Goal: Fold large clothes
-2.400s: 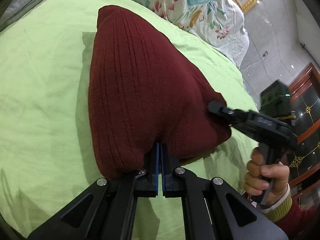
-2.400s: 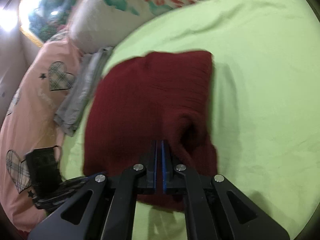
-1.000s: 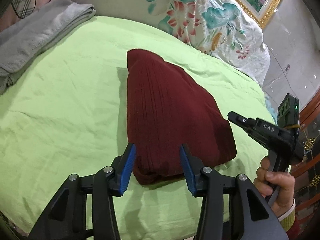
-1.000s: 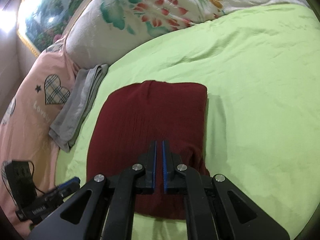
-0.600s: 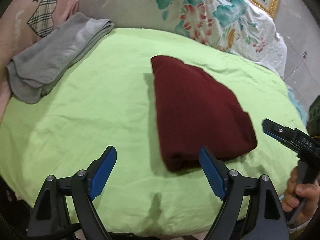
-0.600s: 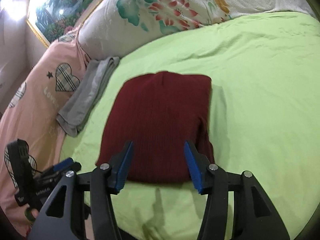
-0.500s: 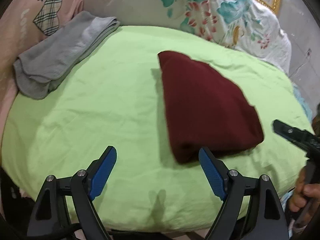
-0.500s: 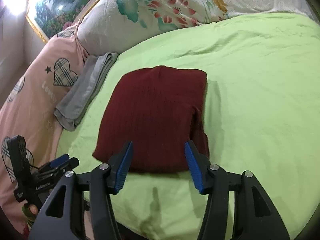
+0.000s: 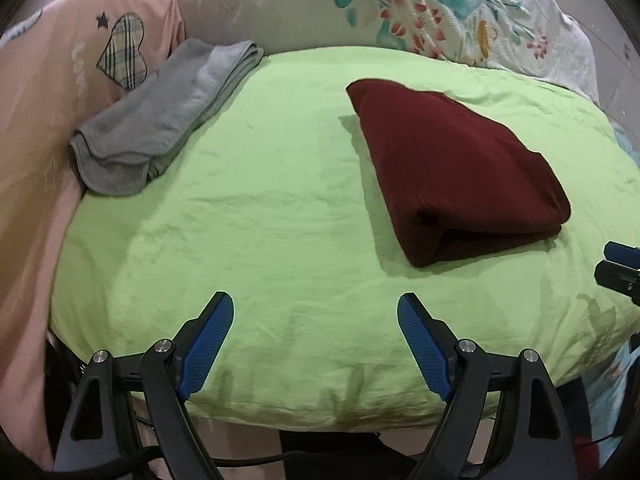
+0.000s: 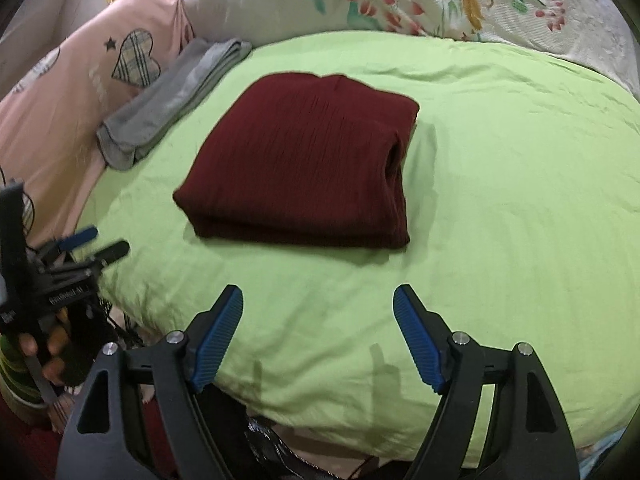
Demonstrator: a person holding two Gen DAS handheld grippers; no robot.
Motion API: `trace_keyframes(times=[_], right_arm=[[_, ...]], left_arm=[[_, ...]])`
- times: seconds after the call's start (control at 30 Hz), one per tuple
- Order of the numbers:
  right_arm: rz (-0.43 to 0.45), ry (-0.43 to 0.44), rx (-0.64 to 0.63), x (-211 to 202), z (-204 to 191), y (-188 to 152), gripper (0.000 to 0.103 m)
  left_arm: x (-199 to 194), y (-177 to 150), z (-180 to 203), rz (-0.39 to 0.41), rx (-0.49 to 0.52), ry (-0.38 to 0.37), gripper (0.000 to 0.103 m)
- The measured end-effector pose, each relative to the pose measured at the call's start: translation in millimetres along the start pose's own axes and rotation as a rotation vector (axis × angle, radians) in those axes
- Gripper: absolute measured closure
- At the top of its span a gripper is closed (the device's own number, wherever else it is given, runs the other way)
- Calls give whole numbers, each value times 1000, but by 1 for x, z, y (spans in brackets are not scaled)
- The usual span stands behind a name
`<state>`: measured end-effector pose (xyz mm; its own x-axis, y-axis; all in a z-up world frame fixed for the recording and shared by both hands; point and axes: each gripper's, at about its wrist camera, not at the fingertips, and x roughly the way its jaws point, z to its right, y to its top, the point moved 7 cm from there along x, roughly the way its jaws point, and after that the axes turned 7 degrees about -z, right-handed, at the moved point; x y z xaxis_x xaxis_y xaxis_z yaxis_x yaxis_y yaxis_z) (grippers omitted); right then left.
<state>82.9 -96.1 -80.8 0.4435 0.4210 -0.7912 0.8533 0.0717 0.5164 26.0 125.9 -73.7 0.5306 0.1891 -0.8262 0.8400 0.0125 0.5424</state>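
A dark red knitted garment point(image 9: 452, 164) lies folded into a thick rectangle on the light green bedsheet point(image 9: 260, 208). It also shows in the right wrist view point(image 10: 304, 164). My left gripper point(image 9: 316, 312) is open and empty, held back over the bed's near edge, apart from the garment. My right gripper point(image 10: 318, 304) is open and empty, also drawn back from the garment's near edge. The left gripper shows at the left of the right wrist view point(image 10: 94, 242), and the right gripper's tips show at the right edge of the left wrist view point(image 9: 618, 264).
A folded grey garment point(image 9: 168, 116) lies at the left of the sheet, against a pink quilt with heart patches point(image 9: 60, 92). A white floral pillow point(image 9: 400, 12) lies along the back. The bed's front edge point(image 9: 320, 420) drops off just under my grippers.
Both grippers let go of the red garment, opened wide and pulled back toward the bed's near edge. The garment stays folded flat on the sheet.
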Motion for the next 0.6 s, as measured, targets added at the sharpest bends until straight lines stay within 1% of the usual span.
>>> trace_keyframes(times=[0.07,0.1,0.2,0.27,0.37,0.47,0.6], right_arm=[[-5,-6,-12,-4,-2,-2,25],[1,-11,-26,-10,-4,0,25],[25,-24,-65,-29,-11,6,25],[53,-17,-84,-46,-15,12,24],[105,3,-103,-71,-21,22,20],[113,-6,-111,-77,-23,26,17],[79,-6,-102,-63,-22,23,17]], left_arm=[[-12,7,1,30,28,12,18],[-16,9,2,31,38,8,18],[-35,20,6,38,69,-28,18],[-54,30,7,82,97,-32,18],[-72,42,7,119,124,-26,16],[-76,44,13,124,147,-10,16],[-61,37,21,82,170,22,16]])
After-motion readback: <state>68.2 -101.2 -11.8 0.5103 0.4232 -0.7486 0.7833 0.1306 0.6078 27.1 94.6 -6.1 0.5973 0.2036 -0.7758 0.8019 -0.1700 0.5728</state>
